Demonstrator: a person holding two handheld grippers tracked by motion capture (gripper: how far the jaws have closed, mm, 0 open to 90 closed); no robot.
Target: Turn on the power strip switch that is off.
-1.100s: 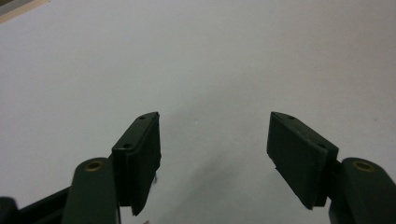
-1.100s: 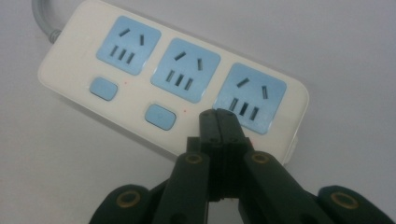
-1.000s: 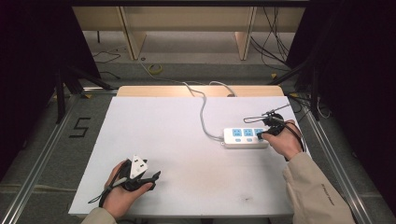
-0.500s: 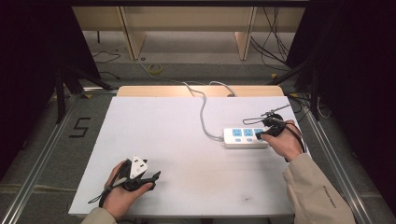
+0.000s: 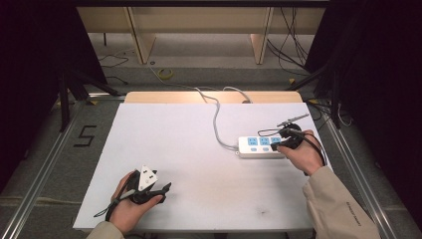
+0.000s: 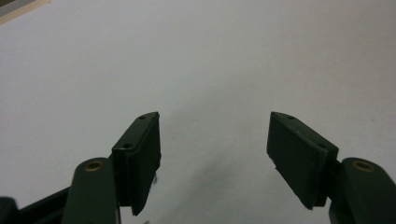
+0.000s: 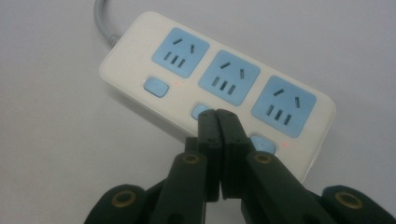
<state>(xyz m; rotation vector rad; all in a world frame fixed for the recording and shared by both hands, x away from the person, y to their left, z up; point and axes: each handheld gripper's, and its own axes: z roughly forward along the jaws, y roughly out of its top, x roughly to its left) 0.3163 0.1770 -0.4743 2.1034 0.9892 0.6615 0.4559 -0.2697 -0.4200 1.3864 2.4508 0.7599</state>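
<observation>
The power strip (image 5: 261, 147) lies on the white table (image 5: 199, 149) at about 3 o'clock from the table's middle, with its grey cord (image 5: 217, 117) running away toward 12 o'clock and over the far edge. In the right gripper view it shows three blue sockets and three blue switches, each with a small red light beside it.

The right gripper (image 7: 217, 116) has its jaws pressed together, with nothing between them. Closed like this they make one narrow tip, which suits pushing a small button. The tip sits over the middle switch (image 7: 200, 110), and I judge that pressing this switch is the work in hand. Whether the tip really touches the switch I cannot tell, because the jaws cover most of it. The third switch (image 7: 264, 144) is also partly behind the jaws.

The left gripper (image 5: 149, 186) rests near the front edge at about 7 o'clock, well apart from the strip. Its jaws stand wide with only bare table between them, so it seems to wait out of the way.

In the high view the strip is small, and the right hand (image 5: 298, 154) hides its near end.
</observation>
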